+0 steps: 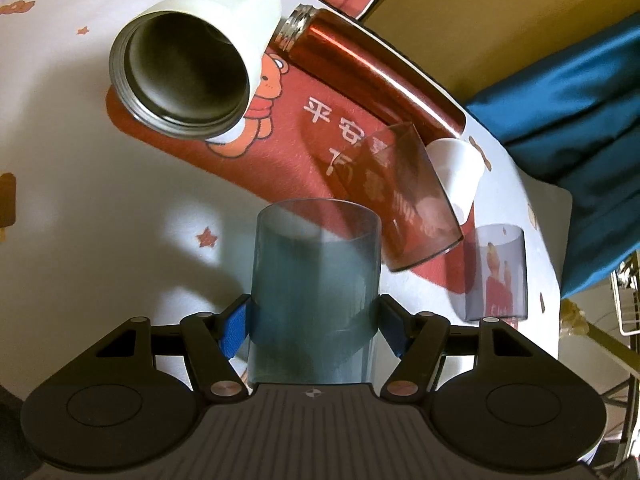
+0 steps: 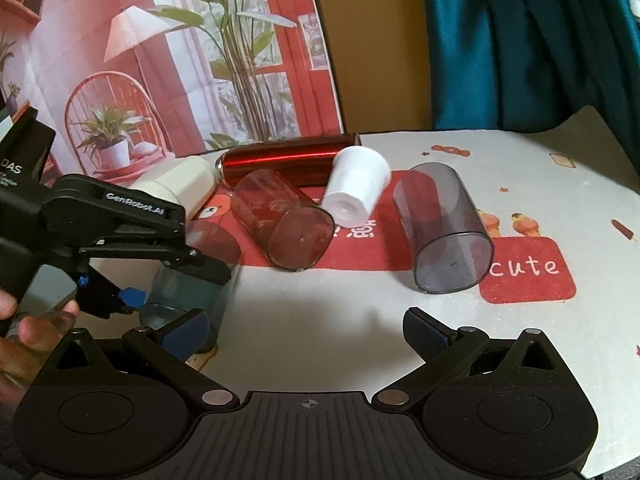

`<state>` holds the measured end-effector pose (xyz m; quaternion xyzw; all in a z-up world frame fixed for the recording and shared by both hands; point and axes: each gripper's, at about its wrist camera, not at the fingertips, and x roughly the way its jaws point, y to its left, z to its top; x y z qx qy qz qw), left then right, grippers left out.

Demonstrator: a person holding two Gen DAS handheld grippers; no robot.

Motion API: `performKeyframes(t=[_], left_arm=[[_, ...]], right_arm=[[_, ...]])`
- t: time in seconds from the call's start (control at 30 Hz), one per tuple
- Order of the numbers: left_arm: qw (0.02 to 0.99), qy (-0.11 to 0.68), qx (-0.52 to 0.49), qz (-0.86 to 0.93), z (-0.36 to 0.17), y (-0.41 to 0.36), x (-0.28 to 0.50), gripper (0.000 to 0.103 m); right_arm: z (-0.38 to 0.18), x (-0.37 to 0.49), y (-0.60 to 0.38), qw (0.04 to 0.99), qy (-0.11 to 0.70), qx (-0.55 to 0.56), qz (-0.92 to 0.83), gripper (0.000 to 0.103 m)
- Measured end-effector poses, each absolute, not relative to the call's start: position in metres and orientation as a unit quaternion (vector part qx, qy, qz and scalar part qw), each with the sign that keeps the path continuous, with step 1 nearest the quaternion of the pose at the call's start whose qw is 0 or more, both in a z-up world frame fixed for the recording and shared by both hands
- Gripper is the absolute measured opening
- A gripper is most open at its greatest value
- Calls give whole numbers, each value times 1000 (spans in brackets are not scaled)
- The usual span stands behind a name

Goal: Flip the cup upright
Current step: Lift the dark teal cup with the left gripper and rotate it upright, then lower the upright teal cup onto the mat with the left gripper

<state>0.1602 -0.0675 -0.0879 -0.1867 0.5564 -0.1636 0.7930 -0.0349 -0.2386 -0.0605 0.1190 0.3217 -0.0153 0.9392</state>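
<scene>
My left gripper is shut on a translucent blue-grey cup, its blue pads pressing both sides; the cup's far end points away from the camera. In the right wrist view the same cup is held low over the table at the left by the left gripper. My right gripper is open and empty above the white tablecloth. A clear red-tinted cup, a grey cup and a white paper cup lie on their sides.
A red metal bottle lies at the back beside a cream mug on its side. A red mat covers the table's middle. A poster backdrop and a blue curtain stand behind the table.
</scene>
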Motion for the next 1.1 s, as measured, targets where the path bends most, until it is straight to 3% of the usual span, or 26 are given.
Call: performKeyframes(t=[0.3, 0.43, 0.57, 0.7, 1.1], left_arm=[[774, 571, -204, -180, -92, -59, 157, 69], [763, 573, -224, -200, -91, -60, 158, 82], [786, 547, -197, -210, -70, -56, 153, 84], [828, 498, -174, -192, -48, -33, 144, 94], [891, 432, -131, -36, -54, 35, 111, 96]], right_arm=[[-63, -33, -238, 936, 332, 120, -16, 103], [-64, -29, -240, 934, 336, 123, -19, 103], [-63, -25, -242, 930, 343, 129, -16, 103], [-59, -16, -241, 924, 356, 140, 7, 103], [-42, 49, -179, 902, 398, 99, 133, 103]])
